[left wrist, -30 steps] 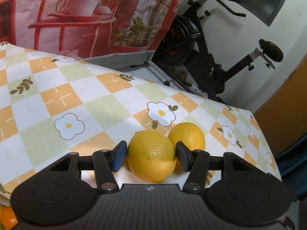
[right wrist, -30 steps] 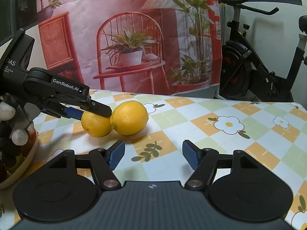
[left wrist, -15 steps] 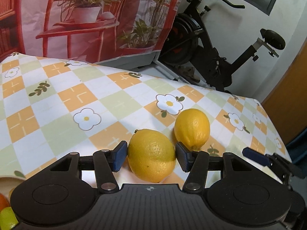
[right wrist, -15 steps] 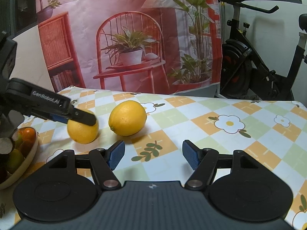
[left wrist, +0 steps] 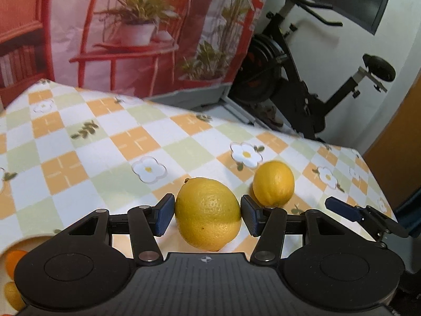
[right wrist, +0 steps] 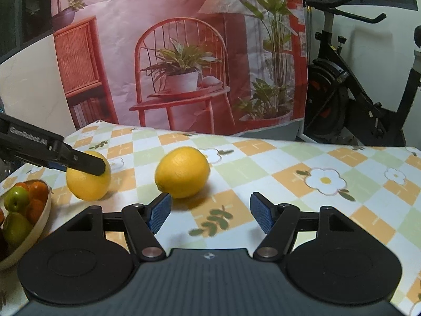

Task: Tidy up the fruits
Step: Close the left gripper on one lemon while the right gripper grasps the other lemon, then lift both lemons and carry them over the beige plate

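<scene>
While held: lemon point(left wrist: 208, 213) is squeezed at its round middle by left gripper point(left wrist: 208, 214).
Feel: firm, bumpy, slippery.
Right gripper point(right wrist: 210, 214): open, empty.

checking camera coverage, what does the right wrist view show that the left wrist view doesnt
Only the right wrist view shows the bowl clearly, with green and orange fruit inside. Only the left wrist view shows the left gripper pressing both pads on the held lemon. Both show that lemon, the free lemon lying on the checked tablecloth, and the open, empty right gripper.
</scene>
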